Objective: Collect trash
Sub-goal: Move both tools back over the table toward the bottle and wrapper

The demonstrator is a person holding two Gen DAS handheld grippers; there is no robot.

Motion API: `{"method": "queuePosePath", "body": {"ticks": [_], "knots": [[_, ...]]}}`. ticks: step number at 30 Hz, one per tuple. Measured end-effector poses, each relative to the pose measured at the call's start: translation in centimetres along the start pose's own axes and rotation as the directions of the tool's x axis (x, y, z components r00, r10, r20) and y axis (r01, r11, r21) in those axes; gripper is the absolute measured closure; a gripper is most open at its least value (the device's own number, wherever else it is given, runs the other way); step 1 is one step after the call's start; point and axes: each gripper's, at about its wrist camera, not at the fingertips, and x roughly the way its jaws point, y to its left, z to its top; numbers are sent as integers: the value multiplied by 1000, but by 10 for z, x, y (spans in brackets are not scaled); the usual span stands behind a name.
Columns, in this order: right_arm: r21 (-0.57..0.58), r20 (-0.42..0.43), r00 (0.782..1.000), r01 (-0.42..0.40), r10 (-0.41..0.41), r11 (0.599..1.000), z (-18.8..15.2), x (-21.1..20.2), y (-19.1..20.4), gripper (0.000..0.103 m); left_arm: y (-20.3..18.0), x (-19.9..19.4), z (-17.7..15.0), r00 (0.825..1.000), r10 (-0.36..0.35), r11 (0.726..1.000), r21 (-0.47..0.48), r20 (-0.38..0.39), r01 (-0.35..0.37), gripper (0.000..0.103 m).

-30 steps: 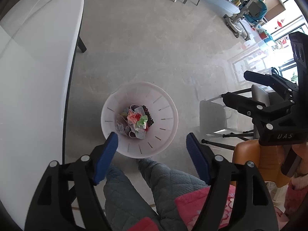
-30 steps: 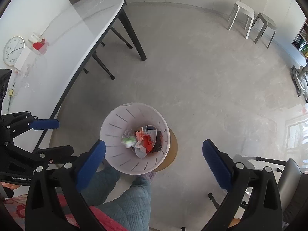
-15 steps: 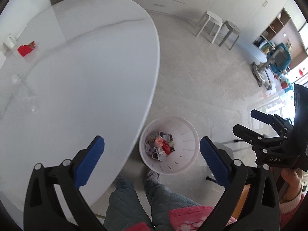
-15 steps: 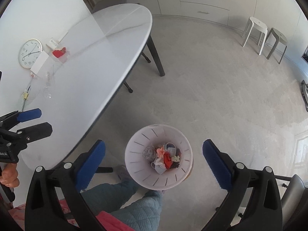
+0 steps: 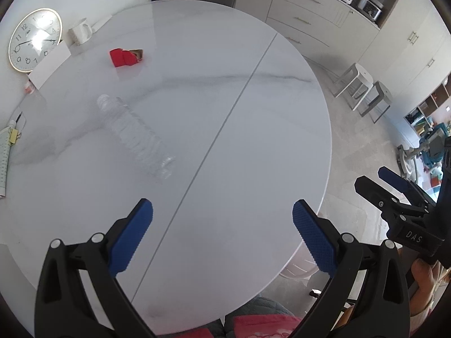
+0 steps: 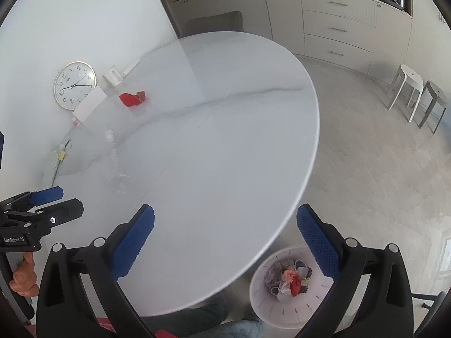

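Both the left gripper [image 5: 222,233] and right gripper [image 6: 225,239], jaws wide and empty, have swung up from the bin [image 6: 293,284] to the table [image 5: 253,140], where the clear bottle [image 5: 135,135] at ten o'clock and red wrapper [image 5: 125,57] at eleven probably come next.

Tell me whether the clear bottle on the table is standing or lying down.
Lying down: the clear bottle rests lengthwise on the white table, its cap end pointing toward the clock.
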Motion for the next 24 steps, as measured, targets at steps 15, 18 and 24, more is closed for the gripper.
{"method": "queuePosePath", "body": {"ticks": [15,18,24], "knots": [[-207,-37,998,-48,41,977,102,88,104,3,114,56,56,994,75,935,-342,-77,-97,8],[-247,-71,995,-82,66,966,135,120,112,3,126,81,68,987,119,898,-413,-110,-154,8],[-340,-152,982,-157,110,927,197,198,138,3,149,129,94,970,160,799,-552,-183,-236,8]]}}
